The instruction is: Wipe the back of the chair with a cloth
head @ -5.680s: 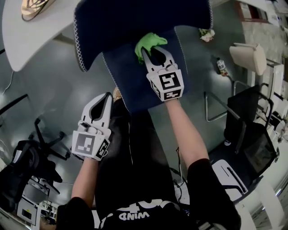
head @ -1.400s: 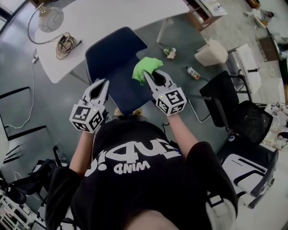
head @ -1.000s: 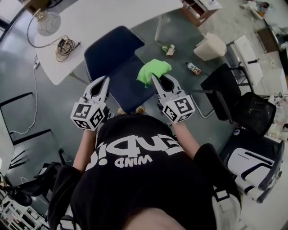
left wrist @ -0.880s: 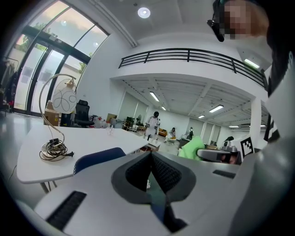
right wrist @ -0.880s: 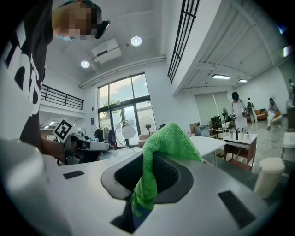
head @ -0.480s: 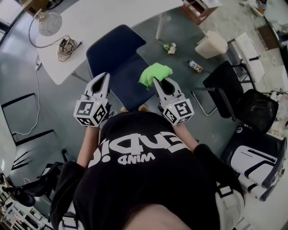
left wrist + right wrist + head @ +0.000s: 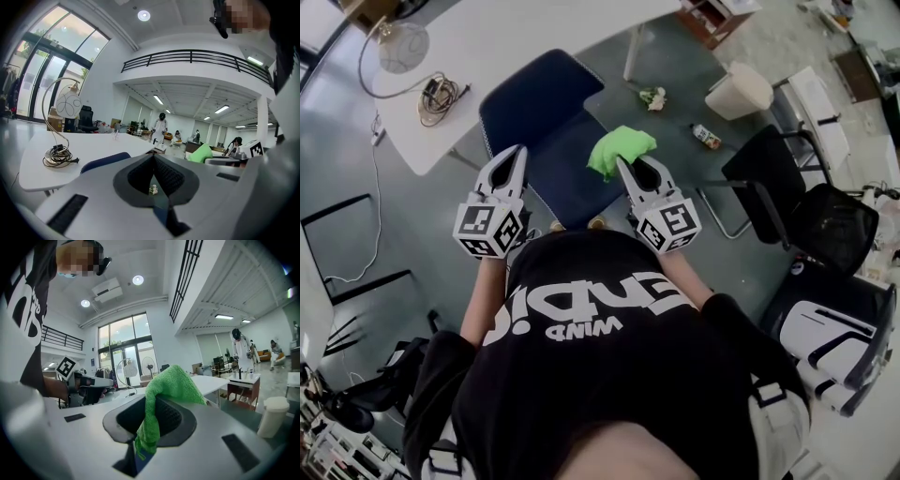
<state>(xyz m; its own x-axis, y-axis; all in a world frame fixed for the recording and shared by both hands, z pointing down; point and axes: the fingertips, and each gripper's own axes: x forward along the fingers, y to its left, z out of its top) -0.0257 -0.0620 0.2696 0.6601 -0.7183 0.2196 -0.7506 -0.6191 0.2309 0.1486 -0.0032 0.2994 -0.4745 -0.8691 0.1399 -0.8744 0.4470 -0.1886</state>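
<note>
While the green cloth sits bunched in the clenched jaws of the right tool, it is held up in the air, with only the room behind it in the right gripper view, so no stroke is on the chair at this instant. The blue chair stands just ahead of the person. Its nearer panel, which I take for the back, lies below and to the left of the cloth. No streak or damp mark shows on the fabric, so I cannot tell how much has been wiped. I would say the cloth must go down onto that panel for any further pass. The left tool hovers by the chair's left edge, its jaws pinched together on nothing.

Beyond the chair the white bench comes close, carrying a lamp and a coil of cable, so a far reach would meet its edge. To the right stand a black chair and a beige bin, with a bottle on the floor. Bare grey floor opens to the left.
</note>
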